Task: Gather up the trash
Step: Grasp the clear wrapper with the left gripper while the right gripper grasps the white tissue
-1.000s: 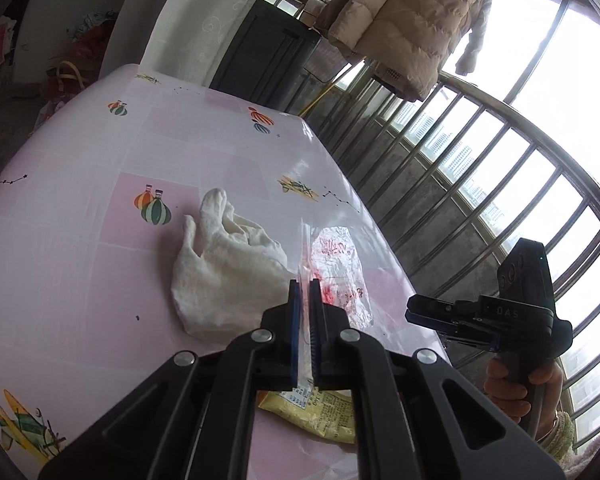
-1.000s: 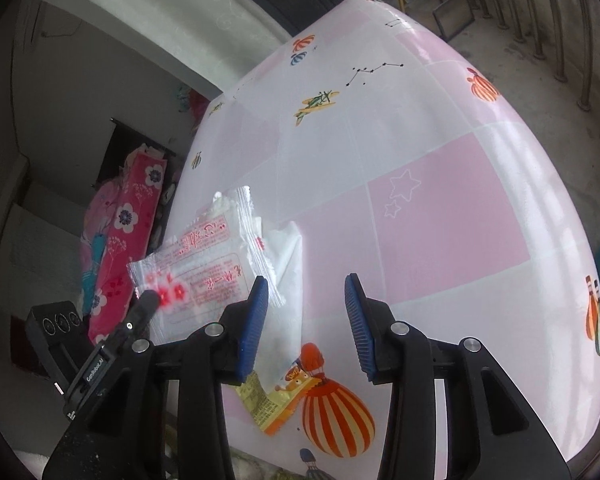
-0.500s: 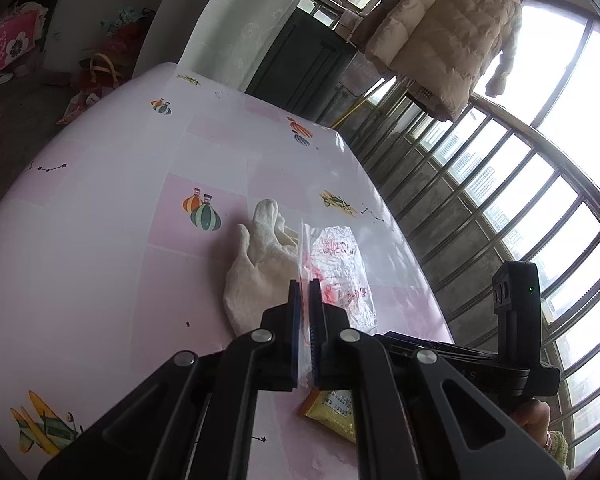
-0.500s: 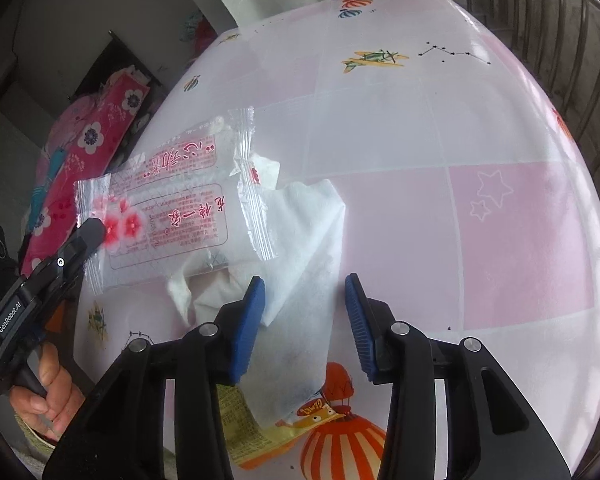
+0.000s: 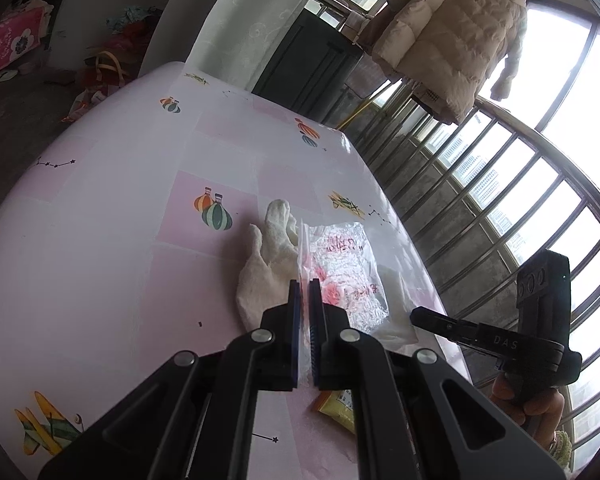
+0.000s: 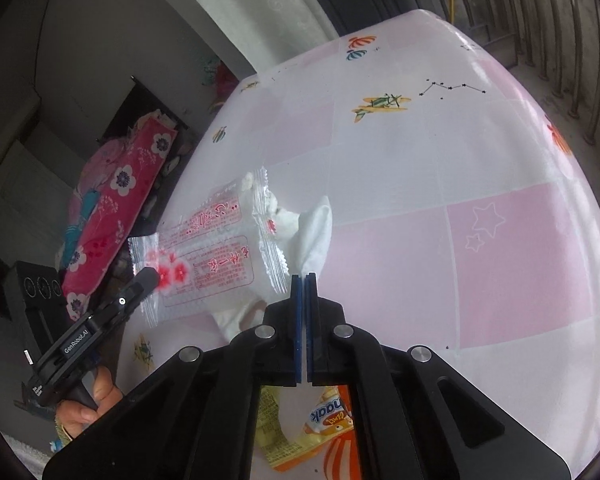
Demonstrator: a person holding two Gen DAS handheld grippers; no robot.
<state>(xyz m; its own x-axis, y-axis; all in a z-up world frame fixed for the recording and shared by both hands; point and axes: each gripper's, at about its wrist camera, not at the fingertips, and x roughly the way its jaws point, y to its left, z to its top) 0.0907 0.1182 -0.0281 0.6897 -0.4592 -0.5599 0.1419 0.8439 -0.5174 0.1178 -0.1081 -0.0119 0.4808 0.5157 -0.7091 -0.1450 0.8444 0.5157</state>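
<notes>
trash is half gathered, by the look of it. the left hand-held gripper (image 5: 305,286) has its jaws pinched on the edge of a clear wrapper (image 6: 204,256) with red print, holding it up off the pink worktop (image 6: 500,240) so it hangs in the air like a flag. the right hand-held gripper (image 6: 303,280) has its jaws drawn nearly together, and they seem to nip the corner of a white tissue (image 6: 314,236) that lies crumpled on the worktop just beneath the wrapper; i can't be fully sure it has a real bite. a yellow snack packet (image 6: 320,428) lies flat near the front edge, under both tools, untouched.

all three are featherweight. the wrapper is thin, crinkly and slick, so a sealed end is the safest place to grip. the tissue is soft and may tear or slide out, so a bunched fold would serve better than a single corner. the packet lies flat and would be easiest taken by an edge.
</notes>
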